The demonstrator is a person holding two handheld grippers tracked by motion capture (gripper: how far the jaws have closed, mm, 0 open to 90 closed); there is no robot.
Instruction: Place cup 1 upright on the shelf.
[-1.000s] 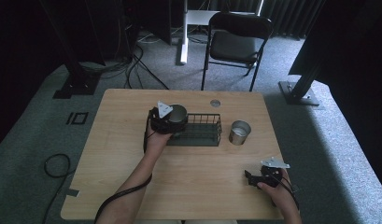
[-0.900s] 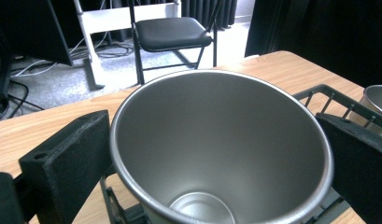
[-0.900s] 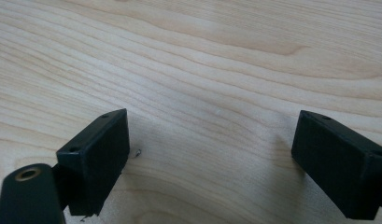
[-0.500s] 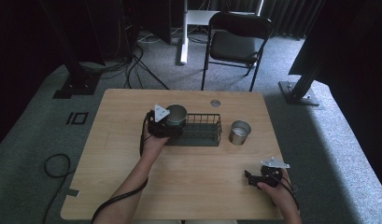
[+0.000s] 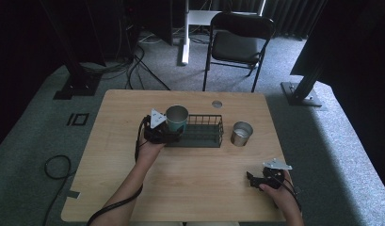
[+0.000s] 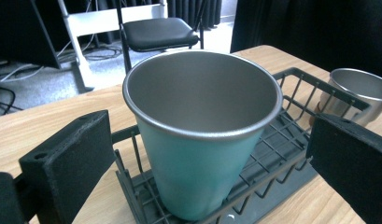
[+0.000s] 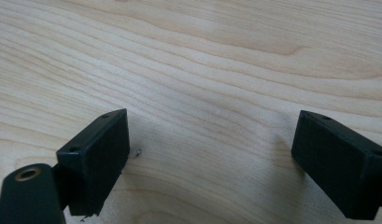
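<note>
Teal cup (image 6: pixel 202 140) stands upright in the near end of the black wire basket (image 6: pixel 282 154), empty inside, bare metal lining visible down to the bottom. Left gripper (image 6: pixel 212 163) spread wide, one jaw on either side of the cup, neither pad touching its wall; the cup sits between the fingers (image 6: pixel 67 163). Beyond the right-hand jaw, outside the basket and just beside its far end, a small steel cup (image 5: pixel 241 133), upright; contents cannot be told. Right gripper (image 7: pixel 212 163) open over bare wooden table (image 7: pixel 202 56), nothing between its jaws, well apart from the basket.
</note>
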